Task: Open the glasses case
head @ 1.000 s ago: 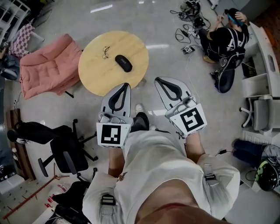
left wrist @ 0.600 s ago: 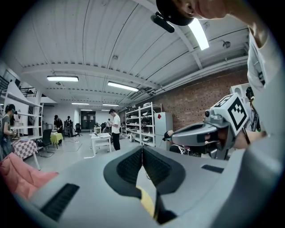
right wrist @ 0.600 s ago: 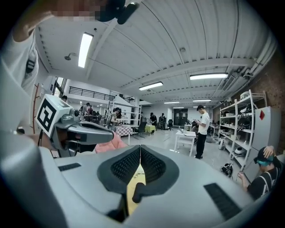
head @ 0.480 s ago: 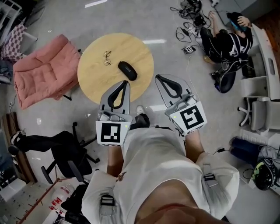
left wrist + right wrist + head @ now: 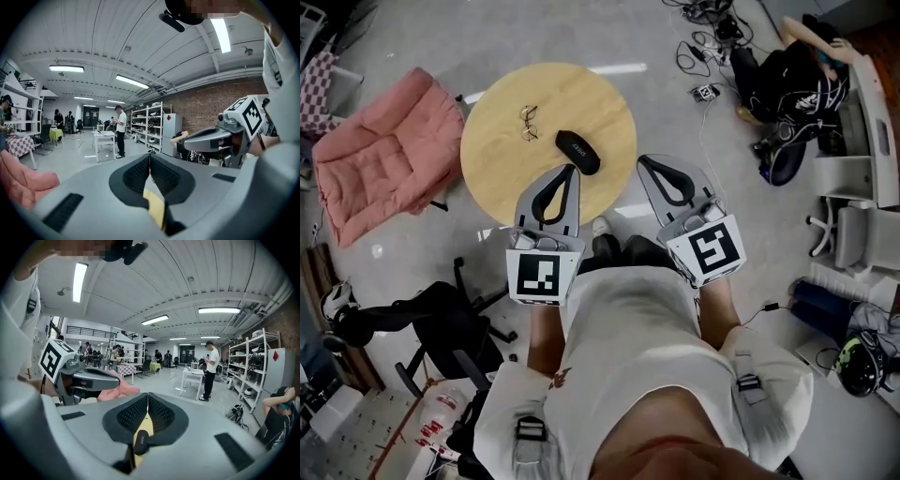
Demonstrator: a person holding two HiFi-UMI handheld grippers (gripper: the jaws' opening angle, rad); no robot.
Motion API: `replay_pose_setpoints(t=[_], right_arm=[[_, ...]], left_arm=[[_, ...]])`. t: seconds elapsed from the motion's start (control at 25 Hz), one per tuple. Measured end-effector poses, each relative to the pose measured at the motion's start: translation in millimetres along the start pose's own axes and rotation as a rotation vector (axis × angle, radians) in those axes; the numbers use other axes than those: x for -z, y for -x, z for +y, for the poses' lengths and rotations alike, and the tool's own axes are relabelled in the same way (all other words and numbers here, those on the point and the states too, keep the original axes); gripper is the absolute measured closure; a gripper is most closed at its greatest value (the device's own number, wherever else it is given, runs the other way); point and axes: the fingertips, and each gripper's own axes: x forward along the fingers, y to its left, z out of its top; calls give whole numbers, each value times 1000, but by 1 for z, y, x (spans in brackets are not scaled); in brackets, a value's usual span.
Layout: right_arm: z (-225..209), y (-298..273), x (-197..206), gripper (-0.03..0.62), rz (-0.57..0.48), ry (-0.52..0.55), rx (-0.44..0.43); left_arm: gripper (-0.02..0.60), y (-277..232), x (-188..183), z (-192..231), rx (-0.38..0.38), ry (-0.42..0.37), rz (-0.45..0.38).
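Observation:
A black glasses case (image 5: 577, 152) lies closed on the round wooden table (image 5: 502, 155), with a pair of glasses (image 5: 528, 123) to its left. My left gripper (image 5: 572, 170) is shut and empty, its tips over the table's near edge just short of the case. My right gripper (image 5: 642, 161) is also shut and empty, beside the table's right edge, apart from the case. In the right gripper view the case (image 5: 141, 441) shows below the closed jaws. In the left gripper view only a strip of table (image 5: 154, 206) shows under my left gripper (image 5: 150, 155).
A pink cushioned chair (image 5: 380, 155) stands left of the table. A black office chair (image 5: 441, 319) is at lower left. A person (image 5: 797, 84) sits on the floor at upper right among cables (image 5: 703, 56). White chairs (image 5: 862, 234) line the right side.
Both grippers have moved forward toward the table, still shut. The table and case now lie closer to the tips, and the left tips reach over the table's edge.

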Motion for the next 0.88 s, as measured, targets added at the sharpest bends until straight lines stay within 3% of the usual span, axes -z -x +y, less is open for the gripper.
replay_pose_setpoints(t=[0.36,0.6,0.88], right_arm=[[-14,-28,45,574,71,-58,-20],[-11,-47,81,574,125,-50,-106],[-14,-67,121,574,163,-60,-150]], left_arm=[[560,-29,46,9,-21,30,79],[560,-52,84,14,-70,70,118],[560,-76,119,20,-122,124,129]])
